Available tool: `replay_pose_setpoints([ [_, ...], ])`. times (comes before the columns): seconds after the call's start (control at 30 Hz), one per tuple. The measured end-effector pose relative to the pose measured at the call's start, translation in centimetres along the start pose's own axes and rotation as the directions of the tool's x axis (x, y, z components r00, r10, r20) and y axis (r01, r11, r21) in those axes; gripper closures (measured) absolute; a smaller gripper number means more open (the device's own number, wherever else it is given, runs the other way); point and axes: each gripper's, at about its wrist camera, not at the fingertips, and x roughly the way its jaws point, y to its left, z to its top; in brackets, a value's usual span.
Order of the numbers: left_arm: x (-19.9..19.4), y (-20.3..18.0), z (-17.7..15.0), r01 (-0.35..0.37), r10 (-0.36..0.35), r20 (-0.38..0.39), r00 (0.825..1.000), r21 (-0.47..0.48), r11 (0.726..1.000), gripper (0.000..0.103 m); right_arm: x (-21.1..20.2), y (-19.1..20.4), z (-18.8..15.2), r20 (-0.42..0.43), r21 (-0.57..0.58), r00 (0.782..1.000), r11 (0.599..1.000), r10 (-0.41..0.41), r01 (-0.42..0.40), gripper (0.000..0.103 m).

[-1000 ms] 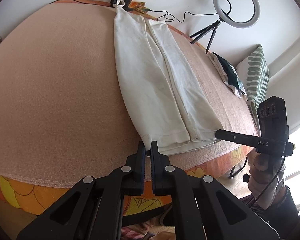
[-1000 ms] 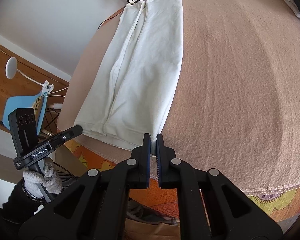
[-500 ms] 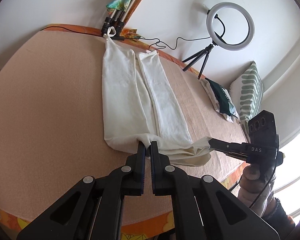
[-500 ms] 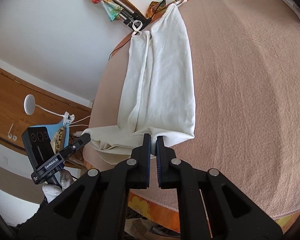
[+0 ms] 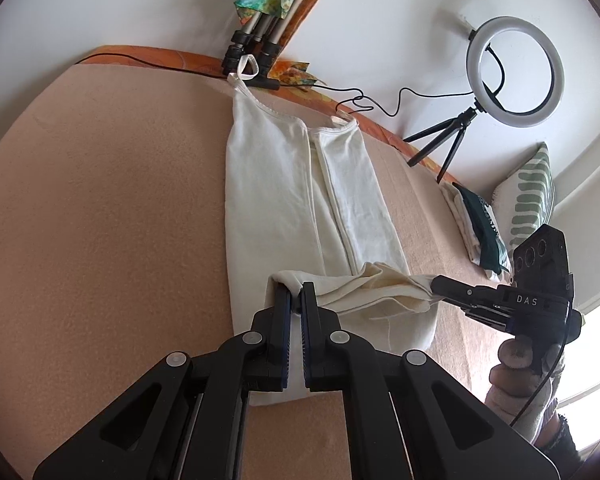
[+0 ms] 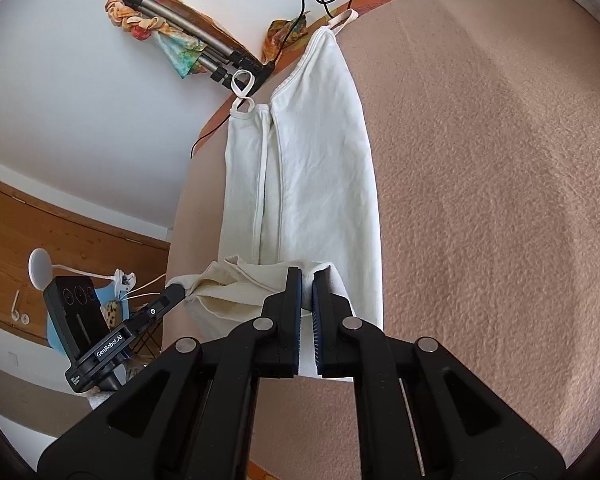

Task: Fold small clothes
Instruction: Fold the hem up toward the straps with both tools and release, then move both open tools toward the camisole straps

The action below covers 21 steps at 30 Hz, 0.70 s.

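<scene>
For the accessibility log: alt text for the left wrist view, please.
The left gripper and right gripper each pinch a bottom corner of a white camisole, lifting its hem above the rest, which lies flat on a pink blanket. A ring light stands behind.

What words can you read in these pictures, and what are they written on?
"DAS": white letters on the right hand-held gripper, seen from the left wrist camera.
"GenRobot.AI": white letters on the left hand-held gripper, seen from the right wrist camera.
A smaller line of print lower on that same gripper is too small to read.
The white top they both pinch shows no writing.
</scene>
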Motion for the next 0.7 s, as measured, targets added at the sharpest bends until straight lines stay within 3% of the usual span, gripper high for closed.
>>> replay_pose_setpoints([
  [0.43, 2.8, 1.1, 0.5, -0.062, 0.062, -0.033, 0.998, -0.004, 0.998, 0.098, 2.6, -1.5, 1.4, -0.029, 0.031, 0.999, 0.999, -0.033, 0.034, 0.096],
  [0.5, 2.6, 1.2, 0.6, -0.103, 0.103, -0.034, 0.994, -0.005, 0.995, 0.08, 2.1, -1.1, 1.6, -0.011, 0.013, 0.998, 0.998, -0.061, 0.062, 0.087],
  [0.57, 2.0, 1.5, 0.5, -0.115, 0.115, -0.015, 0.993, -0.019, 0.993, 0.075, 1.1, -0.7, 1.7, 0.025, -0.015, 0.997, 0.997, -0.079, 0.08, 0.062],
  [0.7, 0.2, 1.1, 0.0, -0.124, 0.123, 0.031, 0.992, 0.035, 0.992, 0.073, -0.8, 0.9, 1.2, 0.061, -0.122, 0.996, 0.99, -0.059, 0.066, 0.061],
])
